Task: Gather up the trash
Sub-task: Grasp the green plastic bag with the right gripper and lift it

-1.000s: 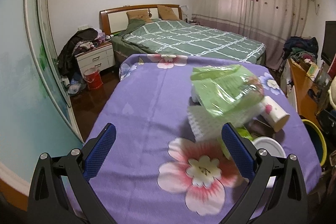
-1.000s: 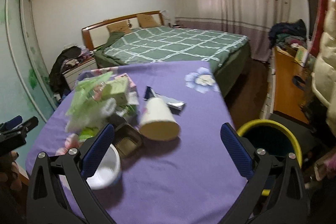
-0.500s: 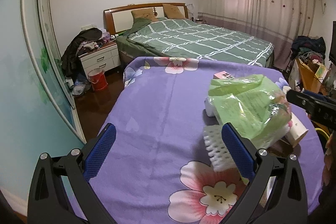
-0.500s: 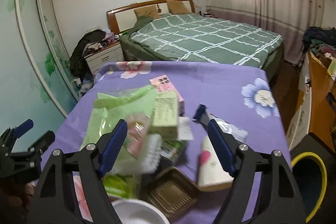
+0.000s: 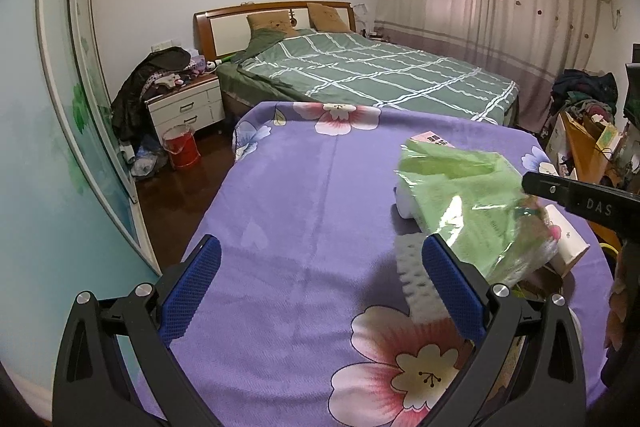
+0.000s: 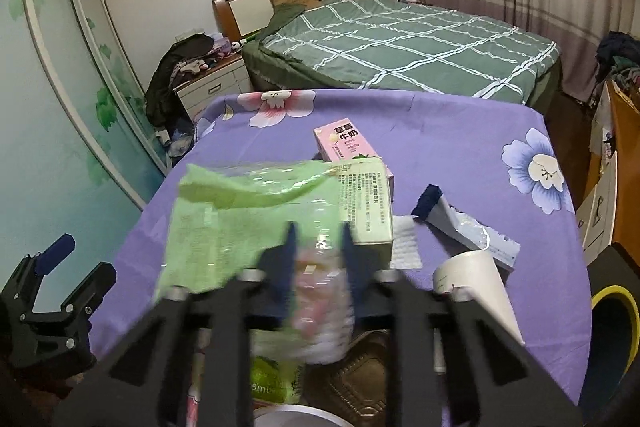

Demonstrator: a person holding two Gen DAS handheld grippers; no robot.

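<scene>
Right gripper (image 6: 317, 247) has just closed, pinching the green plastic wrapper (image 6: 240, 223) atop the trash heap on the purple tablecloth (image 6: 460, 147). Left gripper (image 5: 320, 287) spread, empty, beside the heap. Crowding the wrapper: green carton (image 6: 366, 199), pink carton (image 6: 342, 141), paper cup (image 6: 476, 287), brown tray (image 6: 360, 379).

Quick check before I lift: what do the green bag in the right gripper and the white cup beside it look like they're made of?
Green bag: thin glossy plastic film, going by its see-through sheen and crumpled folds. The right gripper, whose jaws have just been closing, pinches its clear end. White cup: probably paper, matte and opaque, with a thin rim; it lies on its side on the purple cloth.
</scene>
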